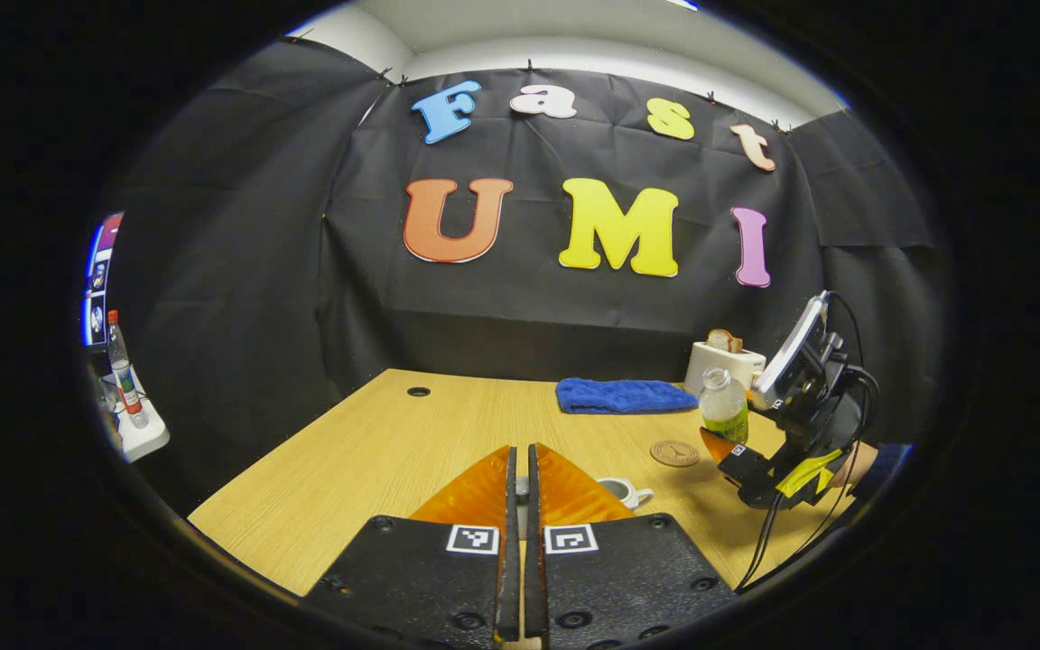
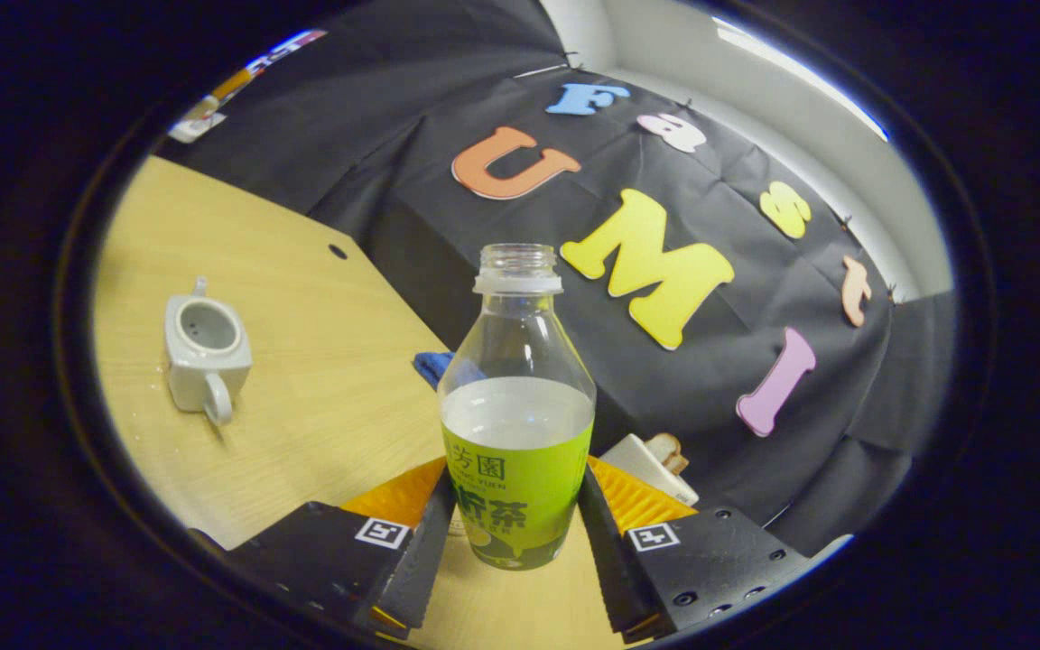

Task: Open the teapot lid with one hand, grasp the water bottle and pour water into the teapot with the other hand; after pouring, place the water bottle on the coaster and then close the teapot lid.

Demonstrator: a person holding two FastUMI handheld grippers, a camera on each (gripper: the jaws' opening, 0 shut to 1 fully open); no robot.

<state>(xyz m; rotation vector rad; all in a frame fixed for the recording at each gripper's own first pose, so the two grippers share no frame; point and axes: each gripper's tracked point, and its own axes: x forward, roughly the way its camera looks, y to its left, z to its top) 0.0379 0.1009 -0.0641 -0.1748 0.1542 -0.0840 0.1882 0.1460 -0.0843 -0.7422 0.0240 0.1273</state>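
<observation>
Right gripper view: jaws clamp the upright water bottle [image 2: 517,433], open neck up.

Left gripper view looks low across the table [image 1: 376,442] toward the back wall; right gripper view tilts, close on the bottle [image 2: 517,424].

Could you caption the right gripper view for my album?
Right gripper holds an uncapped water bottle above the table; the lidless white teapot waits nearby.
</observation>
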